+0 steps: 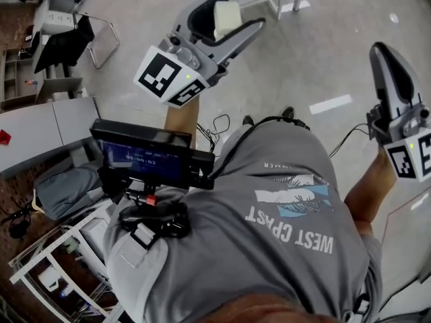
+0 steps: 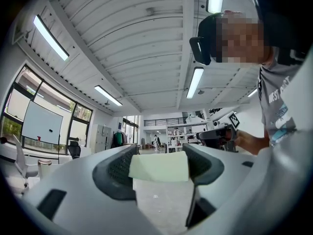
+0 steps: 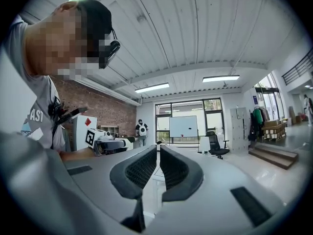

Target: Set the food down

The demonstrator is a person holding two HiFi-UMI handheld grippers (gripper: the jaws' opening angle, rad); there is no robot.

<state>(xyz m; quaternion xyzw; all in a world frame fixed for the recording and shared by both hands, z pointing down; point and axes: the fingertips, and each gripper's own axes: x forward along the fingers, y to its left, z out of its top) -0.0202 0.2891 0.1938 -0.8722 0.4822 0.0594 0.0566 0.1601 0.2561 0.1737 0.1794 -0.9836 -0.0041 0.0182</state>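
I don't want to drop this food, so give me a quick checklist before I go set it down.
1. Grip: the left gripper has its jaws closed on the food: ok.
2. Seating: the food sits level between the jaws, near their tips: ok.
3. Surface under the food to set it on: not ok, only bare floor below.
4. Spare hand: the right gripper is empty, jaws almost together: ok.
5. Footing: not ok, a cable lies by the shoes.
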